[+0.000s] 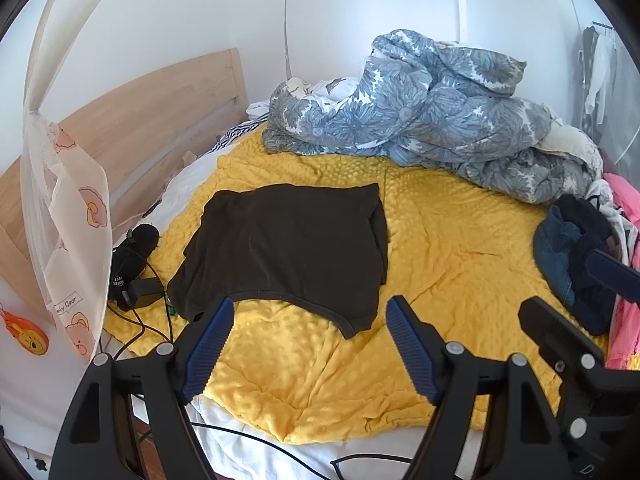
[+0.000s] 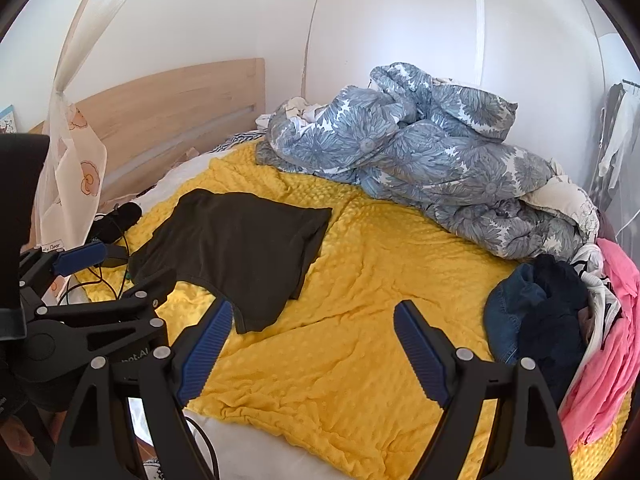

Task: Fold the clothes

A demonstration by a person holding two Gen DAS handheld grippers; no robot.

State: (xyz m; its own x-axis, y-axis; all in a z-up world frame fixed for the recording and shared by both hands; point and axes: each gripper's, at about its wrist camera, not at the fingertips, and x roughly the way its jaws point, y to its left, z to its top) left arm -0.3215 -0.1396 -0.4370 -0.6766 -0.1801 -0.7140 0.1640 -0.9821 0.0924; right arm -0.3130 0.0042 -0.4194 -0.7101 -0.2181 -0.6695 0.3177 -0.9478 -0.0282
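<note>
Both grippers spread wide and empty above a yellow blanket.

The left gripper (image 1: 310,320) hangs just short of the dark shirt's (image 1: 288,248) near hem, which lies partly folded on the yellow blanket (image 1: 460,248). The right gripper (image 2: 314,324) is beside it, with the shirt ahead to its left and a pile of clothes (image 2: 552,312) to its right. A floral duvet (image 1: 420,112) is bunched beyond.

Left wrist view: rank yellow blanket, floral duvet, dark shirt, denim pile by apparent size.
1. yellow blanket
2. floral duvet; lies farther back, so its gap over the shirt is unsure
3. dark shirt
4. denim pile; partly hidden by the right gripper
</note>
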